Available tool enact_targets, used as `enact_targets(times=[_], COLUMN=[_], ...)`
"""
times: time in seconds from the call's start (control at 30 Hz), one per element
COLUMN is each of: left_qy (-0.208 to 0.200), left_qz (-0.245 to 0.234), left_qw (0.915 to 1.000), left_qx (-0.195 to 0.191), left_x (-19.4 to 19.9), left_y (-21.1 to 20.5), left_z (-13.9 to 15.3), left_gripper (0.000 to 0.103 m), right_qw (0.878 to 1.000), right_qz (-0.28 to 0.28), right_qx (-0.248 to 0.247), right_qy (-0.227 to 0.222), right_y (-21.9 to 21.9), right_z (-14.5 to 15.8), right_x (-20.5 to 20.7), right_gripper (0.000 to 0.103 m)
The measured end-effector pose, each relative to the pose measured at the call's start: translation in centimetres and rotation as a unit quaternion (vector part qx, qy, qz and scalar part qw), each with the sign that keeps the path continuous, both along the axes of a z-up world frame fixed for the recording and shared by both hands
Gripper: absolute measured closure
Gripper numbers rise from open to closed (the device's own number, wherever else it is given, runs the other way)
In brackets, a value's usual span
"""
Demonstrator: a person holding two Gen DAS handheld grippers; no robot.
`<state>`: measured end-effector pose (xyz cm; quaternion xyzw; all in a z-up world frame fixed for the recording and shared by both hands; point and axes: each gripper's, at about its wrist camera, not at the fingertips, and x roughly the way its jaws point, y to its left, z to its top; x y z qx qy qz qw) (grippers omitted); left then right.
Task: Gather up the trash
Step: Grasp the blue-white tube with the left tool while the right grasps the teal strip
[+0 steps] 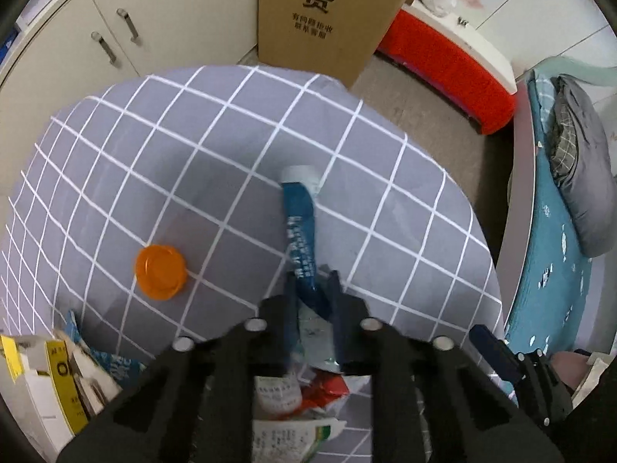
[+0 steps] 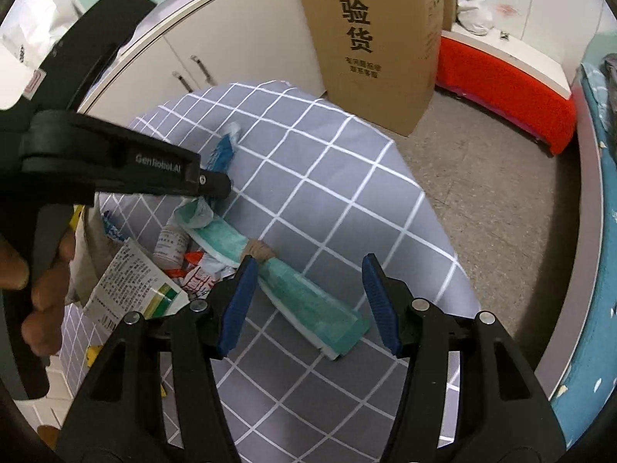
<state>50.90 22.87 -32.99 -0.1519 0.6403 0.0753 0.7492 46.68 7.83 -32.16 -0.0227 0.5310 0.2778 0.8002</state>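
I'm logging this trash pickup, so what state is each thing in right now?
Left hand-held gripper: shut on the blue tube.
Right hand-held gripper: open, holding nothing.
Blue tube: pinched at its flat end, cap end pointing away.
Green wrapper: lying flat on the table, between the right fingers.
Orange cap: loose, resting on the checked cloth.
Cardboard box: standing upright on the floor.

The table (image 1: pixel 216 146) carries matt grey checked cloth. The orange cap (image 1: pixel 160 271) is smooth plastic. The cardboard box (image 1: pixel 327 11) is matt. The blue sachet (image 1: pixel 299 227) is glossy foil.
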Motion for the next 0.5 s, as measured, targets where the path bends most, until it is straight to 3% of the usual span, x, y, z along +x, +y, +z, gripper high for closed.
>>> enact_targets(times=[0.2, 0.5], left_qy=[-0.074, -0.067], left_qz=[0.015, 0.025], left_qw=[0.9971, 0.9974], left_qx=[0.007, 0.004], left_x=[-2.0, -4.9], left_y=[1.5, 1.4], left_z=[4.1, 4.8], left_gripper=[0.096, 0.096], right_qw=[0.999, 0.994], right_qz=[0.047, 0.097], right_qx=[-0.014, -0.035], right_qy=[-0.006, -0.020], right_y=[2.0, 3.4], right_z=[-0.4, -0.9], right_x=[-0.2, -0.5], right_gripper=[0.047, 0.080])
